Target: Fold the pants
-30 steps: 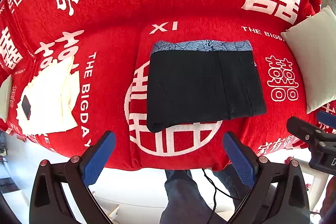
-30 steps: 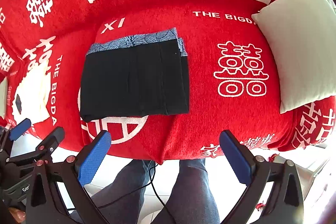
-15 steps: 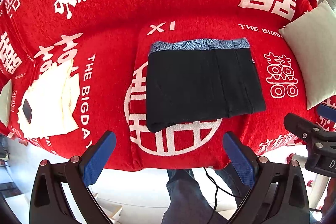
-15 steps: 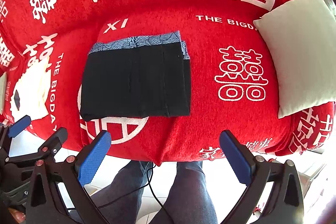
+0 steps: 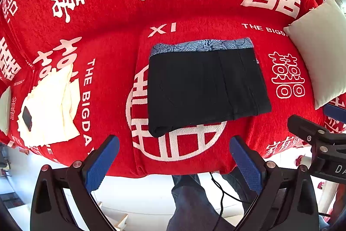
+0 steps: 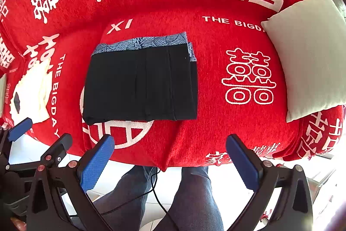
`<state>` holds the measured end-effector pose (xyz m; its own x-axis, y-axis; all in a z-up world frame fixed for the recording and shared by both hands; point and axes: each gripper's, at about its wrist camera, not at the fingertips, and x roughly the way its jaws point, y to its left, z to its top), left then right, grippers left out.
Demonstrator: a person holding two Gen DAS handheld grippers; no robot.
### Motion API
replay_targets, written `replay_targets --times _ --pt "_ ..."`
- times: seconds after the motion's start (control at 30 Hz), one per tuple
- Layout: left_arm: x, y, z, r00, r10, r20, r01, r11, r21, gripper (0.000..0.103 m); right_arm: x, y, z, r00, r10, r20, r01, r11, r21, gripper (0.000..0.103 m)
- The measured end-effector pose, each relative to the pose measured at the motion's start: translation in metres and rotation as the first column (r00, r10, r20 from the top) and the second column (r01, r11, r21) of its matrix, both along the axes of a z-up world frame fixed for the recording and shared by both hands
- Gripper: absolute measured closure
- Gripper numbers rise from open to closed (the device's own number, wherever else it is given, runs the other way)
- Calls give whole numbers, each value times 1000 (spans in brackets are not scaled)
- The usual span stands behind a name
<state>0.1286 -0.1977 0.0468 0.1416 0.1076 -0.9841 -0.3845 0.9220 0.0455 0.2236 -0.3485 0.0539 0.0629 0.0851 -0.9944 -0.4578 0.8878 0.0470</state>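
Note:
The black pants (image 5: 205,88) (image 6: 140,83) lie folded into a flat rectangle on the red sofa seat, with a blue patterned waistband along the far edge. My left gripper (image 5: 174,160) hangs open in front of the seat's front edge, below the pants, with nothing between its blue pads. My right gripper (image 6: 169,160) is also open and empty, held off the seat edge and to the right of the pants. Neither gripper touches the cloth. Each gripper shows at the edge of the other's view.
A red cover with white characters (image 5: 173,3) drapes the sofa. A cream cloth with a small black object on it (image 5: 47,105) lies at the left. A pale cushion (image 6: 309,53) leans at the right. A person's legs (image 6: 190,198) and a cable stand on the floor below.
Both views have shifted slightly, so the pants sit a little lower and nearer. The pants themselves have not moved, and both grippers stay open.

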Motion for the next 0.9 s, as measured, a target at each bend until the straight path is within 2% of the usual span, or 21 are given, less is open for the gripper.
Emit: replay_targets --times 0.47,0.9 --pt "1 1 -3 1000 13 -14 -13 1000 15 1 4 -1 -1 1000 -6 1 6 1000 -3 0" --pt "1 4 -4 999 34 -4 -34 999 -9 1 5 0 -2 1000 -11 5 11 1000 -12 0"
